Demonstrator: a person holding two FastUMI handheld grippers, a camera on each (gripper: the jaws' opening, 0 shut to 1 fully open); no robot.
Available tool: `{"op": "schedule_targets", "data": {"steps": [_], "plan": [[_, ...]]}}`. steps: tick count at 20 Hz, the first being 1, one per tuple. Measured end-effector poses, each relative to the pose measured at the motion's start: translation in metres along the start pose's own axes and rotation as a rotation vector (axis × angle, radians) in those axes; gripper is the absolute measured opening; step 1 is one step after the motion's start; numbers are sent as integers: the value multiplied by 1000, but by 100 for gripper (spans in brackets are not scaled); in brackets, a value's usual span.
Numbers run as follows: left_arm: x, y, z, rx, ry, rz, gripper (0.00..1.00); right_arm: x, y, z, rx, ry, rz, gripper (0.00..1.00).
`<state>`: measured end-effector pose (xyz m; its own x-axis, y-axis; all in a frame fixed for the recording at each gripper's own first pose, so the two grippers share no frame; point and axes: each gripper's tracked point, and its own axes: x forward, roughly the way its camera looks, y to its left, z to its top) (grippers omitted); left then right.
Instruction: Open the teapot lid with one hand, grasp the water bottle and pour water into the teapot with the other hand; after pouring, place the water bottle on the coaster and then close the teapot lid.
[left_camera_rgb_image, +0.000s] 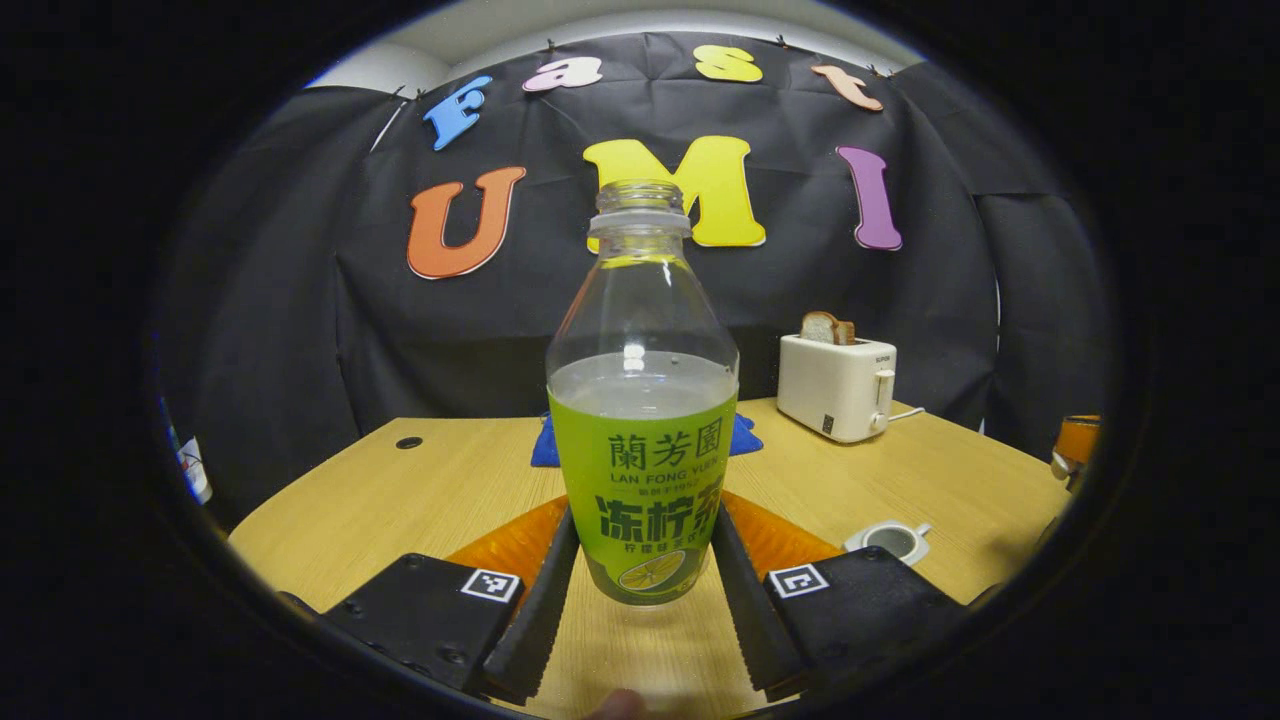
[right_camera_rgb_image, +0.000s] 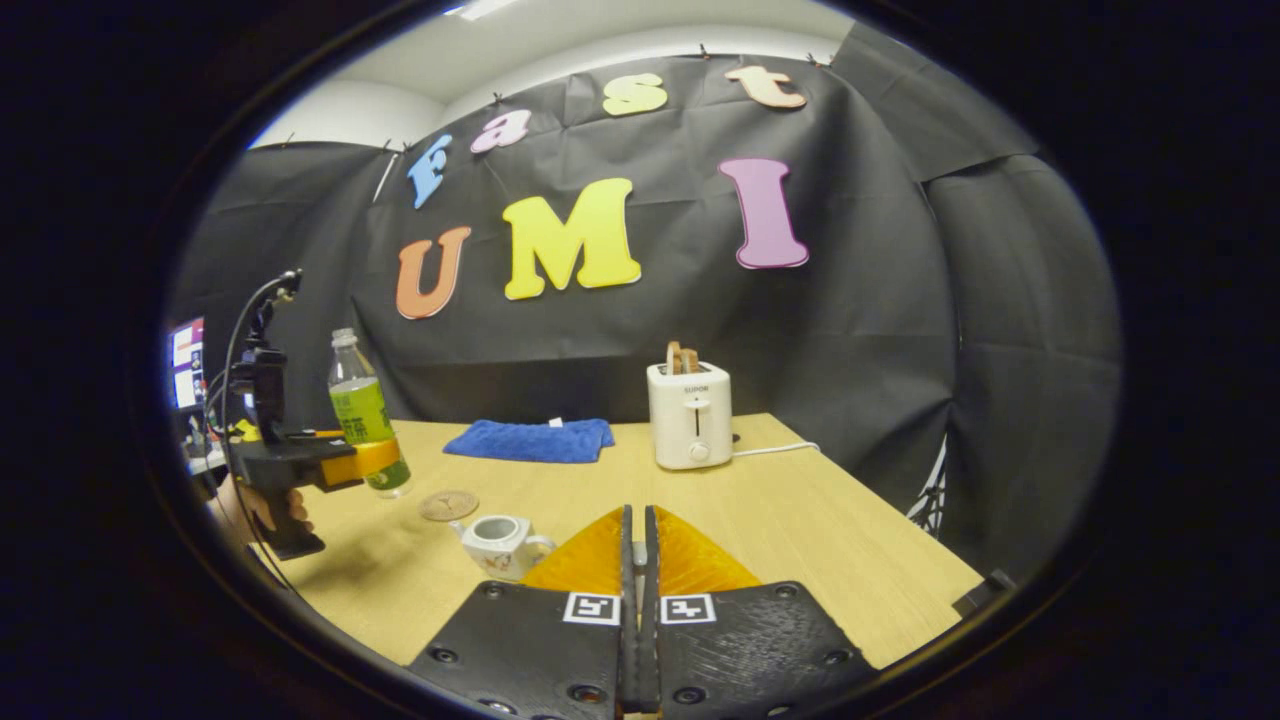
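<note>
A capless clear bottle (left_camera_rgb_image: 642, 400) with a green label, about half full of water, stands upright between my left gripper's (left_camera_rgb_image: 645, 520) fingers, which press on its lower sides. In the right gripper view that bottle (right_camera_rgb_image: 365, 415) and the left gripper (right_camera_rgb_image: 370, 465), held by a hand, are at the far left, just behind a round brown coaster (right_camera_rgb_image: 447, 505). The small white teapot (right_camera_rgb_image: 497, 545) sits lidless on the table, left of my right gripper (right_camera_rgb_image: 637, 515). Its fingers are closed with a pale sliver, apparently the lid, between them. The teapot (left_camera_rgb_image: 890, 542) shows a dark open mouth.
A white toaster (right_camera_rgb_image: 690, 415) holding bread stands at the back of the wooden table (right_camera_rgb_image: 800, 530), its cord trailing right. A folded blue cloth (right_camera_rgb_image: 530, 440) lies left of it. The table's right edge is close to my right gripper.
</note>
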<state>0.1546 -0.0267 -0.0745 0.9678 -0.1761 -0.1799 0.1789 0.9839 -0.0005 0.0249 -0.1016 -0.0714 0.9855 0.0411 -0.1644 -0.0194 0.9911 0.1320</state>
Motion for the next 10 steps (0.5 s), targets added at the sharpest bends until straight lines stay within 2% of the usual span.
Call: {"op": "schedule_targets", "data": {"steps": [10], "plan": [[65, -10, -11, -2, 12, -23, 76, 20, -13, -28, 17, 64, -27, 0]]}}
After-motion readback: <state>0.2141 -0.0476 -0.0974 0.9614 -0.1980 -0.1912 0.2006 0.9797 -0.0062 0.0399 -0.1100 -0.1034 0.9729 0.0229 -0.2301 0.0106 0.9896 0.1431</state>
